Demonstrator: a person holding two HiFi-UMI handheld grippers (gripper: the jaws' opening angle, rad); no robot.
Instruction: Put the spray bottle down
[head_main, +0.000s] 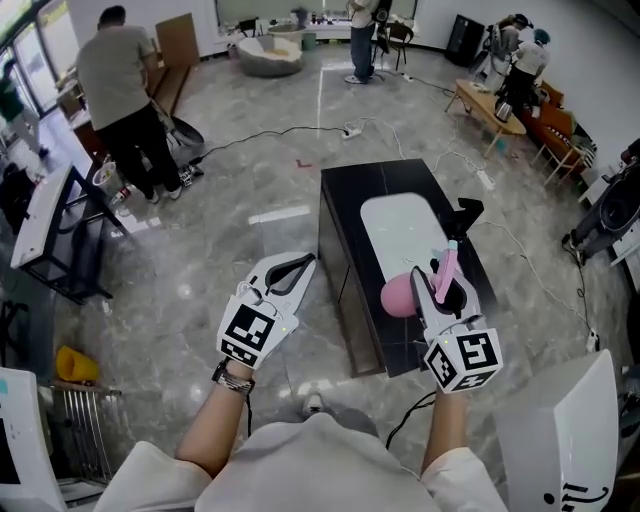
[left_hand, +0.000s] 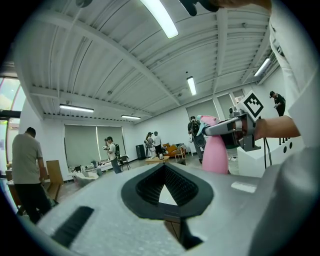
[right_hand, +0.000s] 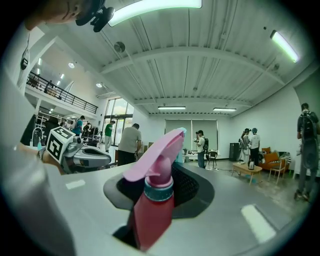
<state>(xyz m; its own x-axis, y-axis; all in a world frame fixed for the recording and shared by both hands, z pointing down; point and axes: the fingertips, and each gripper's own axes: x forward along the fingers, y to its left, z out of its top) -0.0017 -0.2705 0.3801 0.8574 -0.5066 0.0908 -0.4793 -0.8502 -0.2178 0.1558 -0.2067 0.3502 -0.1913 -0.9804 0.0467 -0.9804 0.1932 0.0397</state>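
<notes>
In the head view a pink spray bottle (head_main: 398, 297) hangs over the near end of a black table (head_main: 345, 235), with my right gripper (head_main: 444, 276) shut on its neck. In the right gripper view the bottle (right_hand: 152, 207) stands upright between the black pads, its pink trigger head pointing forward. My left gripper (head_main: 305, 263) is off the table's left side over the floor, its jaws shut with nothing between them. The left gripper view shows its tips (left_hand: 164, 168) meeting, and the bottle (left_hand: 216, 151) to the right.
A white panel (head_main: 400, 225) lies on the table top and a black object (head_main: 468, 212) sits at its right edge. A white box (head_main: 560, 430) stands at the near right. Cables cross the floor. One person (head_main: 120, 90) bends over at far left, and others stand at the back.
</notes>
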